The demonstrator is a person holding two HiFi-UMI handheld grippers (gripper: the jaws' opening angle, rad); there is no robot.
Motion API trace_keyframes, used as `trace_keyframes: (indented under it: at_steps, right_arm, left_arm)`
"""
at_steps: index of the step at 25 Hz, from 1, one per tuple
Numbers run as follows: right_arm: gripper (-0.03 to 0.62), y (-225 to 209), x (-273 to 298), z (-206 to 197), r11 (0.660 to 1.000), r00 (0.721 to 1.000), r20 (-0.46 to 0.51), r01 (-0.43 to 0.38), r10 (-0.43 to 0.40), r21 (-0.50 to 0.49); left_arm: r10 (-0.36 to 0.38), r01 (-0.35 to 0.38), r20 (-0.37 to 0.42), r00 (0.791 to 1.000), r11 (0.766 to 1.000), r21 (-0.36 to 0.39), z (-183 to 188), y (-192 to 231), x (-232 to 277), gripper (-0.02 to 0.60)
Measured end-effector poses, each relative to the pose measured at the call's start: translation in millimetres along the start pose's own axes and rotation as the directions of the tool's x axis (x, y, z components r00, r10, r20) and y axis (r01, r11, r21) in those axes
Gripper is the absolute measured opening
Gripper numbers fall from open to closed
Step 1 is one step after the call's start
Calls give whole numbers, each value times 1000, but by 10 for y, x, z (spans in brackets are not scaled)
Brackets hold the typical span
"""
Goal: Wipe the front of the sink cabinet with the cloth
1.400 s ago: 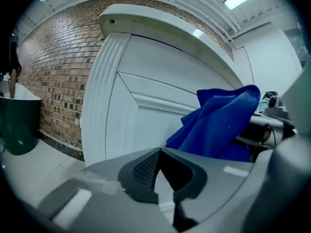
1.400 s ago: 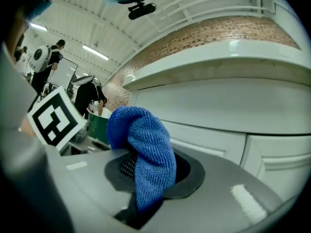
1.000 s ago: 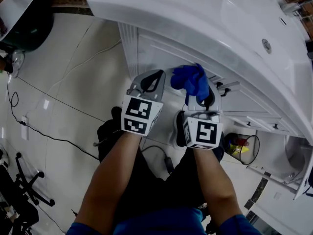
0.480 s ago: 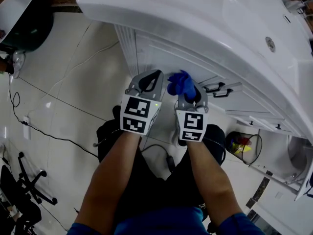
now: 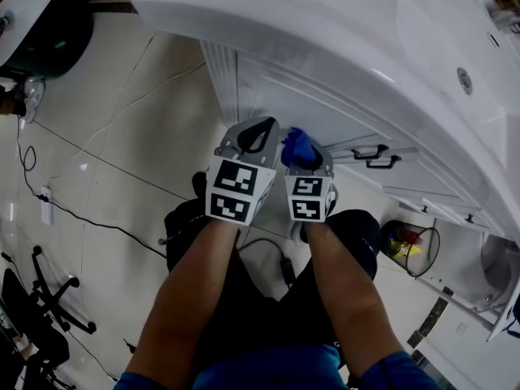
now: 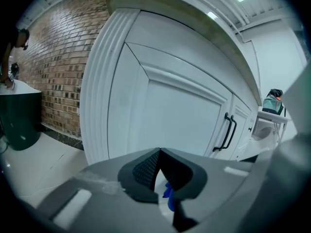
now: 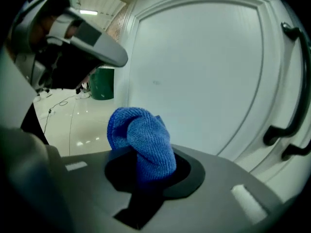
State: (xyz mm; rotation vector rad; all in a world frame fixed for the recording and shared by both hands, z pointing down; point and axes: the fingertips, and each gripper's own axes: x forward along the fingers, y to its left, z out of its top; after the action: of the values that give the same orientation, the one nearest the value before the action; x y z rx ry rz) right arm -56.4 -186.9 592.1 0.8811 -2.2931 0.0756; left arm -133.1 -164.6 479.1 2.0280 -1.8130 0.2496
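The white sink cabinet (image 5: 268, 96) stands under a white countertop, and its panelled door (image 7: 204, 72) fills the right gripper view. My right gripper (image 5: 302, 154) is shut on a bunched blue cloth (image 7: 141, 135), which sticks out past the jaws close to the door; whether it touches the door I cannot tell. My left gripper (image 5: 253, 135) is beside it on the left, jaws shut with nothing held, pointing at the door's left part (image 6: 180, 115) near the fluted corner post (image 6: 97, 101). Black door handles (image 5: 375, 154) lie to the right of the cloth.
A dark green basin stand (image 5: 41, 23) sits at the far left on the glossy tiled floor. Black cables (image 5: 89, 218) run across the floor, and an office chair base (image 5: 41, 307) is at lower left. A wire bin (image 5: 410, 246) stands by the cabinet at right. A brick wall (image 6: 48, 57) is behind.
My right gripper has moved left along the cabinet front with the cloth, closing in beside the left gripper. The left gripper has barely shifted.
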Motion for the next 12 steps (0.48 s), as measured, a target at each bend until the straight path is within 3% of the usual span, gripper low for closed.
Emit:
trace_keyframes:
  at_steps: [6, 12]
  right_arm:
    - [81, 38, 234, -330, 1000, 994, -105, -11, 10, -10]
    - [81, 41, 265, -435, 1000, 988, -151, -20, 20, -2]
  left_arm:
    - [-12, 12, -18, 1000, 1000, -3, -27, 6, 22, 3]
    - [-15, 15, -24, 1000, 1000, 5, -21, -7, 33, 3]
